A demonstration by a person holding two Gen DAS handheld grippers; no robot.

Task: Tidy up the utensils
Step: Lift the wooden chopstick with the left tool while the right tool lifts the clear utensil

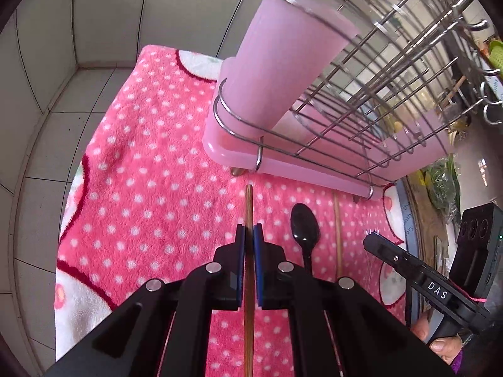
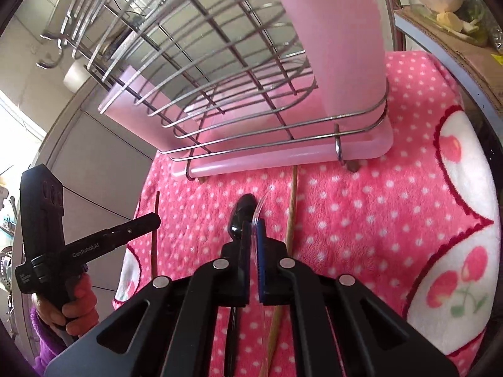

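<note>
The left claw is pressed together on a brown chopstick, which runs straight out between its blue pads and ends just short of the pink drip tray. Seen from the right wrist, that same chopstick crosses the left claw's black fingers at the edge of the blanket.

The right claw is pinched shut on a clear plastic utensil, too transparent to name more exactly; its curved tip pokes out just beyond the pads. Right beside it, on the left, lies a black plastic spoon, bowl pointing toward the rack and handle running back under the claw. Whether the claw touches the spoon I cannot tell. From the left wrist the spoon lies flat on the blanket between the held chopstick and a second, paler chopstick. That paler chopstick lies just to the right of the right claw, its far end near the tray.

Everything sits on a fluffy pink blanket with white dots and cherry patches. Behind the utensils stands a wire dish rack on the pink tray, with a tall pink utensil cup held in a wire ring at one end.

A hand in a purple sleeve grips the left tool's handle.
</note>
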